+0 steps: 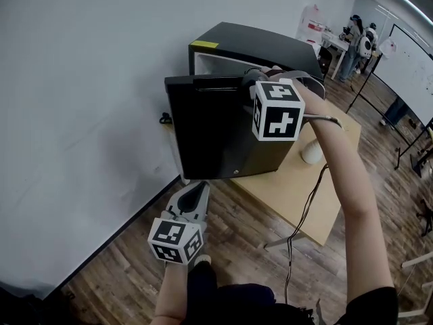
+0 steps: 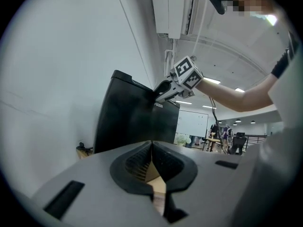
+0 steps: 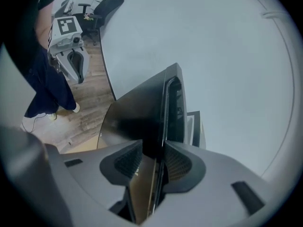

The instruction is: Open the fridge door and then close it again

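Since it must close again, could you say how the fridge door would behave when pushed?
The fridge door looks a rigid slab, so it probably swings, not flexes. Its glossy face may be slippery; the right hand-held gripper clamps its top edge.

A light wooden table stands near a plain white wall on a brown plank floor. A small white round object rests on it. A whiteboard on a black stand is well off to the right.
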`<state>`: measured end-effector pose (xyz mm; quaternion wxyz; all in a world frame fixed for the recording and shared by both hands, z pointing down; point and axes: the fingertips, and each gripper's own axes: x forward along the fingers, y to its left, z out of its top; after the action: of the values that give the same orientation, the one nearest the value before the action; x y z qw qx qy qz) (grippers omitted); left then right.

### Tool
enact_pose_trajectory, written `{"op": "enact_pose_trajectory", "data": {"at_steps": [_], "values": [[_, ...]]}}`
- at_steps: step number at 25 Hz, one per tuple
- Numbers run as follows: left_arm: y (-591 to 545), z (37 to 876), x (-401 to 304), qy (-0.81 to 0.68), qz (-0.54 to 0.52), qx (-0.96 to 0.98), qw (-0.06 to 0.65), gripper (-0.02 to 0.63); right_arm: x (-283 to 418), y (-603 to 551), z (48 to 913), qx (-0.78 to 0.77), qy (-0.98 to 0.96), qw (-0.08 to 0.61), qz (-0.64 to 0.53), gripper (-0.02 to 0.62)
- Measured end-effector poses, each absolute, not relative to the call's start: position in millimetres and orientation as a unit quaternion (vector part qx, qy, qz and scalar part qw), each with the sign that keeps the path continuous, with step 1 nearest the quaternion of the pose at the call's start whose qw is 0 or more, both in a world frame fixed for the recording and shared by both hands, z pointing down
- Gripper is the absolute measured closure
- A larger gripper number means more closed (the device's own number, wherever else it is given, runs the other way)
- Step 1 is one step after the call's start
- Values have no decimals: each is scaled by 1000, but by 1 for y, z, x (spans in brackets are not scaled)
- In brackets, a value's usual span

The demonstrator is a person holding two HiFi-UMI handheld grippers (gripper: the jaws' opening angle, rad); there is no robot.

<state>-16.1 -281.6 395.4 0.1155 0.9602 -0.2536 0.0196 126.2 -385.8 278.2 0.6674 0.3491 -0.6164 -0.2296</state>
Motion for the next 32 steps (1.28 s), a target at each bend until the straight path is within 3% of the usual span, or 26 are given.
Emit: {"op": "enact_pose_trajectory", "data": {"at_steps": [32], "values": [[-383, 403, 35, -178, 15, 974, 142, 600, 182, -482, 276, 492, -534, 678, -113, 459]]}}
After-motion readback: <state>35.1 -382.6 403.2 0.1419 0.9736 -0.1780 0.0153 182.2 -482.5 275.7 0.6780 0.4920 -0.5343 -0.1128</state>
